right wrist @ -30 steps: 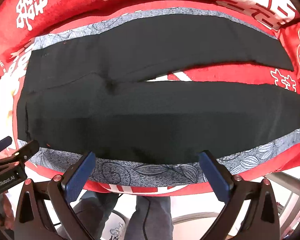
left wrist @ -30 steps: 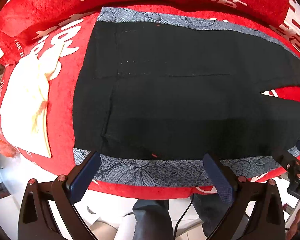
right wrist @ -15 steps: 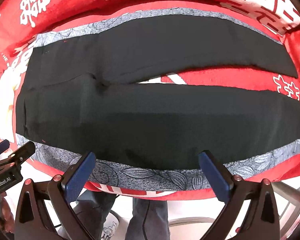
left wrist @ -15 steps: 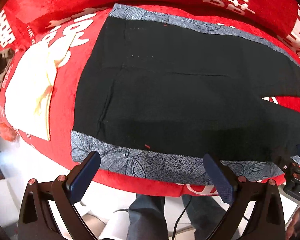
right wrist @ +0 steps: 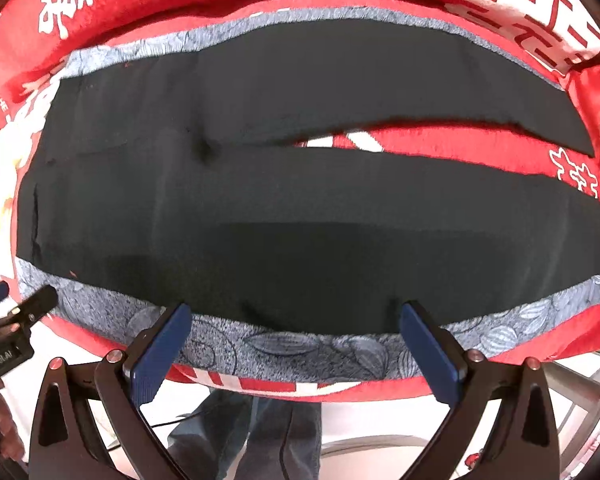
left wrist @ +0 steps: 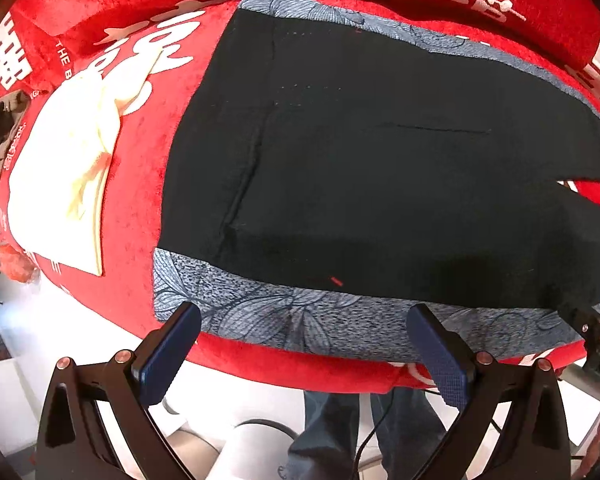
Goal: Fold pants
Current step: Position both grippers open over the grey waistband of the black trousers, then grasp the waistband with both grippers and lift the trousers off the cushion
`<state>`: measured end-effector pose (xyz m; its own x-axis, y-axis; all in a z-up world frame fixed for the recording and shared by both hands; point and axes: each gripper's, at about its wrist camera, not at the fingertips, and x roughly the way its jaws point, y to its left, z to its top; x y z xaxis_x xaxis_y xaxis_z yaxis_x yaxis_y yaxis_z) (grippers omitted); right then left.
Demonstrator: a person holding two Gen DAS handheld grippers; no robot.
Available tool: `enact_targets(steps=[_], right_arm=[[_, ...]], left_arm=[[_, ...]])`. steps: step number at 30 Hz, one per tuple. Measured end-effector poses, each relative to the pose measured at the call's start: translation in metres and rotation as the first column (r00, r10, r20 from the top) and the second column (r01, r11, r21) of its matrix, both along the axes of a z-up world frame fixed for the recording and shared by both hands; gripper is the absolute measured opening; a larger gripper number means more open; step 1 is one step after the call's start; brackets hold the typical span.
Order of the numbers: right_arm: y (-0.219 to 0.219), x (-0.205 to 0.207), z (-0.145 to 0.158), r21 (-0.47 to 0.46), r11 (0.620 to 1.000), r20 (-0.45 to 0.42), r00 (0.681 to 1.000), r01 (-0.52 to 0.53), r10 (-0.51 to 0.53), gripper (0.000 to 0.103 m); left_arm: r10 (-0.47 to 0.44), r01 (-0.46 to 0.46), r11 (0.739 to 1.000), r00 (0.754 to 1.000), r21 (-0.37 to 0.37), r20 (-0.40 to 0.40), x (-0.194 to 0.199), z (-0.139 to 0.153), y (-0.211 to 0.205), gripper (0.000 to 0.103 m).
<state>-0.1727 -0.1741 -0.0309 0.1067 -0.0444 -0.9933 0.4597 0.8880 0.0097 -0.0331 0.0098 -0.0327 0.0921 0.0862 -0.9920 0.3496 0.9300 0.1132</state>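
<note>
Red cover [left wrist: 140, 168]: plush, printed with white characters; it spans the whole work surface under your grippers; a raised red roll runs along the far side
Pants [right wrist: 300, 216]: black with a grey leaf-print band down each outer side; they lie flat across the cover, unfolded; waistband end toward your left, in the left wrist view [left wrist: 380, 160]; the two legs run to your right and part in a narrow wedge where red shows between them; near band lies along the cover's front edge
Cream cloth [left wrist: 60, 176]: folded, just left of the waistband, on the cover, apart from the pants
Your legs [right wrist: 260, 432]: in blue jeans, seen below the cover's front edge
Left gripper [left wrist: 300, 344]: fingers spread wide; nothing between them; you hold it over the near band at the waist end; whether the pads [left wrist: 168, 356] touch the fabric, cannot tell
Right gripper [right wrist: 296, 344]: fingers spread wide, empty; you hold it over the near band at mid-leg; contact unclear
Red thread [left wrist: 336, 281]: small mark on the black fabric near the band
</note>
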Motion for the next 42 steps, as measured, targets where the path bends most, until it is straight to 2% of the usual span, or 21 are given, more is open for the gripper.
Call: enact_targets(steps=[13, 42], right_arm=[[0.02, -0.014, -0.001, 0.006, 0.999, -0.006, 0.999, 0.036, -0.036, 0.103], [0.033, -0.008, -0.004, 0.013, 0.999, -0.005, 1.0, 0.029, -0.029, 0.103]], left_arm=[[-0.034, 0.034, 0.999, 0.999, -0.006, -0.011, -0.003, -0.005, 0.013, 0.103], [-0.019, 0.019, 1.0, 1.0, -0.019, -0.011, 0.0, -0.005, 0.023, 0.103]])
